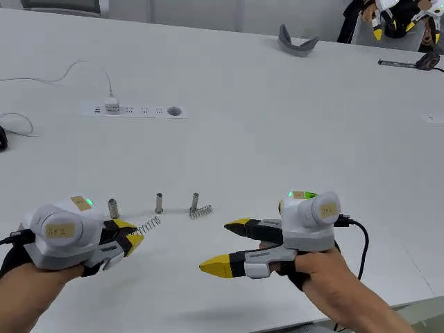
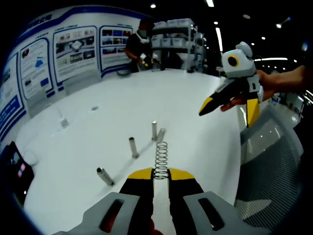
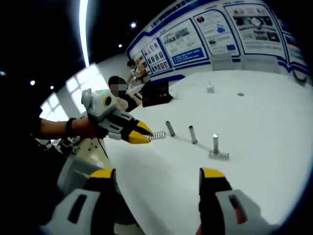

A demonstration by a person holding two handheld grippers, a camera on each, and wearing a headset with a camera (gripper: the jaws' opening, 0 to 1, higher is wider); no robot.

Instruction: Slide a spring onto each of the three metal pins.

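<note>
Three short metal pins stand in a row on the white table. The left pin looks ribbed, as if a spring sits on it. The middle pin and right pin are bare. A loose spring lies against the right pin's base. My left gripper is shut on one end of another spring, which sticks out ahead of the jaws toward the pins. My right gripper hovers open to the right of the pins, holding nothing.
A white power strip with a plugged-in cable lies behind the pins. A grey curved part and a dark tool sit at the far back right. The table's front edge runs close under my right hand.
</note>
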